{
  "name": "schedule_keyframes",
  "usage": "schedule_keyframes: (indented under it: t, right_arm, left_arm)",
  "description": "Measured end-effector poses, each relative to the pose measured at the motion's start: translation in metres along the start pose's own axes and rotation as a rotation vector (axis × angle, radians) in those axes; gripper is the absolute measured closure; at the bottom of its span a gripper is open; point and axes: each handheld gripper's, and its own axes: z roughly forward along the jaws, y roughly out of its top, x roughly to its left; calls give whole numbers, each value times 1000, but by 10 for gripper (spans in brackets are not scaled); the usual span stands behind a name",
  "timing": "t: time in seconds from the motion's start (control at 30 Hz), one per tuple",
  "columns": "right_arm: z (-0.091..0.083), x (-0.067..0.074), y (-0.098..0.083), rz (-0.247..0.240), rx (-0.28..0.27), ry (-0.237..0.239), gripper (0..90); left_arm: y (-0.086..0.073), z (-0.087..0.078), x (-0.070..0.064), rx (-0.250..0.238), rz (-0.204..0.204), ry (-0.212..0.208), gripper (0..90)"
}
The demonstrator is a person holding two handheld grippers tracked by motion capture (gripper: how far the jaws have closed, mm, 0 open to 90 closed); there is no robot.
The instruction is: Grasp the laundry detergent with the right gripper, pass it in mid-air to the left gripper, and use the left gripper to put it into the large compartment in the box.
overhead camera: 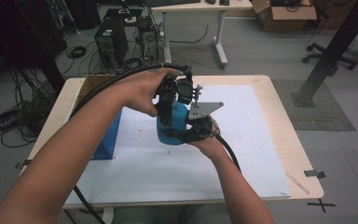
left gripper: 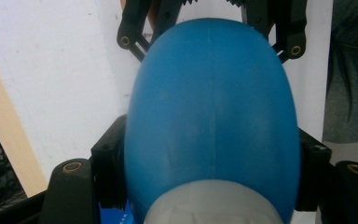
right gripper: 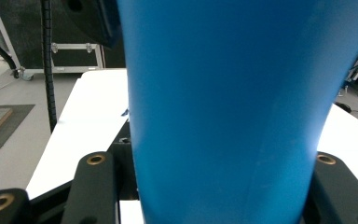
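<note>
A pale wooden desk [overhead camera: 284, 135] carries a white sheet [overhead camera: 242, 154] and a blue box [overhead camera: 106, 140]. Above the sheet, a smooth, rounded blue bottle [overhead camera: 179, 122] is clamped by both tongs: left tongs [overhead camera: 167, 122] near its grey neck, right tongs [overhead camera: 196, 132] around its body.

My view: a lab, with computer towers [overhead camera: 112, 42], tangled cables [overhead camera: 9, 121], office chair [overhead camera: 328, 53] around my bench [overhead camera: 279, 116].
</note>
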Motion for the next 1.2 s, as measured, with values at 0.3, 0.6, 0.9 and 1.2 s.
schedule_keyframes:
  t: [0.3,0.6,0.9,1.2]
  right_arm:
    - [2,0,-1,-2,4,-2,454]
    - [3,1,-1,1,-10,8,452]
    - [2,2,1,-11,-34,15,440]
    - [3,3,0,-23,-60,13,421]
  left_arm:
    - [0,2,2,14,-19,-13,385]
    - [2,-1,1,25,-56,-26,390]
    - [2,-4,-1,20,-54,-14,393]
    - [2,-7,-2,31,-54,-10,394]
